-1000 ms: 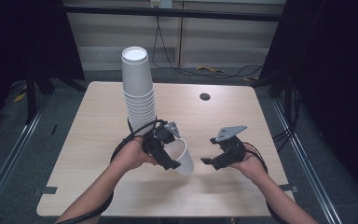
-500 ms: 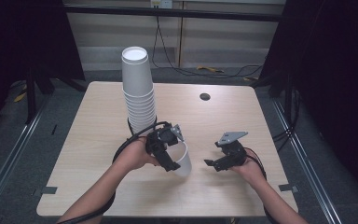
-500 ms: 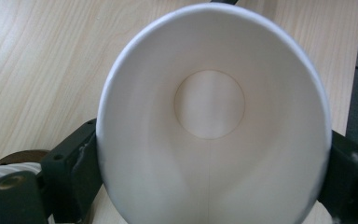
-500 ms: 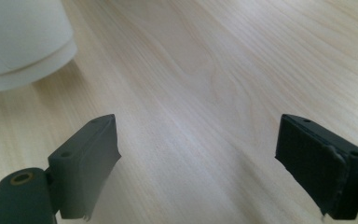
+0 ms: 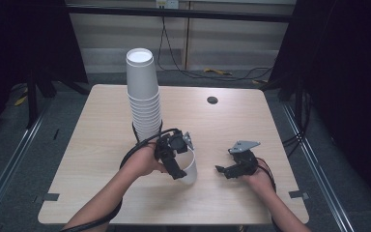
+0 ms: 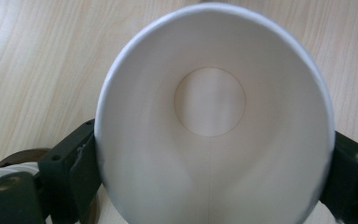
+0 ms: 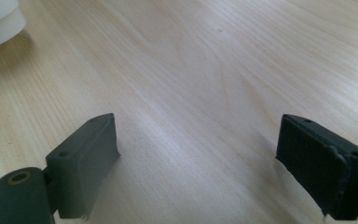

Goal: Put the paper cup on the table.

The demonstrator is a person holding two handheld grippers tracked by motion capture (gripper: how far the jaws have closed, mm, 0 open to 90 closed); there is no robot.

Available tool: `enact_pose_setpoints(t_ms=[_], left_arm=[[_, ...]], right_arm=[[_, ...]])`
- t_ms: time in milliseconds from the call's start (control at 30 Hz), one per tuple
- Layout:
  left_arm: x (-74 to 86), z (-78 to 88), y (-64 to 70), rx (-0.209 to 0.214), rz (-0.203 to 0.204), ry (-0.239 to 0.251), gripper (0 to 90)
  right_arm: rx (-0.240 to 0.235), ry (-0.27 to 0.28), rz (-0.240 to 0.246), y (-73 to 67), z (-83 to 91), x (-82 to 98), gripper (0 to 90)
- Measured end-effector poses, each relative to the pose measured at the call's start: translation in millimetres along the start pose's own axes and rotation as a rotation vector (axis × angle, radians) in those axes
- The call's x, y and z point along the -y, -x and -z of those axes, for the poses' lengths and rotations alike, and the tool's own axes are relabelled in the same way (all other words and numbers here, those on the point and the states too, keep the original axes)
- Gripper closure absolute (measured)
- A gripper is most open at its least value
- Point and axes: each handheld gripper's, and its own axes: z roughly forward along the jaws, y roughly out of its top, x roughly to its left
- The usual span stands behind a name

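A single white paper cup (image 5: 190,166) is clamped sideways by my left gripper (image 5: 176,166), just in front of a tall stack of white paper cups (image 5: 143,96). In the left gripper view I look straight into the cup's mouth (image 6: 212,121), with a black jaw pressed on each side of it; my left gripper (image 6: 212,168) is shut on it. My right gripper (image 5: 223,170) hovers low over the table to the right of the cup, pointing toward it. Its jaws stand wide apart in the right gripper view (image 7: 205,158) with bare wood between them. The cup's edge (image 7: 0,21) shows at the top left there.
The light wooden table (image 5: 251,125) has a small dark round hole (image 5: 212,100) at its back right. Black cables trail from both grippers over the near edge. Dark floor and metal rails surround the table.
Both hands have drifted slightly toward the near edge of the table. The left gripper still holds the cup; the right jaws stay apart.
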Motion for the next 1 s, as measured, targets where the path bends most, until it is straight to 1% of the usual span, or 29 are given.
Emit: enact_pose_setpoints(t_ms=[67,133,167,200,300,367,533,700,733,767,833,867,900,933,1000], left_arm=[[-0.4,-1.3,-0.1,-0.008,-0.018,-0.013,8.6],[-0.8,-3.3,0.3,-0.008,-0.01,-0.018,8.2],[-1.2,-3.8,-0.1,-0.007,-0.02,-0.025,7.9],[-1.2,-5.3,0.8,-0.006,-0.02,-0.023,7.8],[-1.2,-6.3,1.5,-0.006,-0.01,-0.005,7.3],[-0.8,-6.2,0.3,-0.007,-0.019,-0.005,7.0],[2.1,-7.6,0.8,-0.012,0.0,0.028,6.3],[4.0,-9.0,2.0,-0.017,-0.012,0.056,5.9],[4.4,-9.6,2.1,-0.018,-0.023,0.063,5.7],[4.7,-9.9,2.2,-0.018,-0.024,0.067,5.5],[6.4,-11.6,3.0,-0.003,-0.022,0.08,4.9],[7.8,-12.6,3.4,-0.004,-0.019,0.088,4.9],[10.3,-14.4,3.3,0.01,-0.009,0.098,4.6],[11.4,-15.1,3.2,0.013,-0.008,0.105,4.2],[15.2,-16.6,2.1,0.023,-0.006,0.105,3.5]], right_arm=[[0.0,0.008,-0.006,1.1,0.2,1.6,11.9],[0.0,0.008,-0.018,1.4,0.2,2.3,11.6],[-0.004,0.007,-0.022,1.8,0.1,2.6,11.6],[-0.003,0.008,-0.022,1.8,0.1,2.7,11.7],[0.011,0.016,-0.009,-0.1,0.8,3.0,12.1],[0.006,0.013,-0.012,0.4,0.7,3.1,12.0],[-0.013,0.008,-0.025,2.5,0.5,3.2,13.2],[-0.021,0.006,-0.035,3.6,-0.1,3.1,13.4],[-0.021,0.006,-0.035,3.7,-0.1,3.1,13.4],[-0.022,0.006,-0.036,3.8,-0.2,3.1,13.4],[-0.022,0.006,-0.036,3.8,-0.2,3.1,13.4],[-0.022,0.006,-0.036,3.8,-0.2,3.1,13.4],[-0.022,0.006,-0.036,3.8,-0.2,3.1,13.4],[-0.022,0.006,-0.036,3.8,-0.2,3.1,13.4],[-0.022,0.007,-0.036,3.8,-0.2,3.1,13.4]])
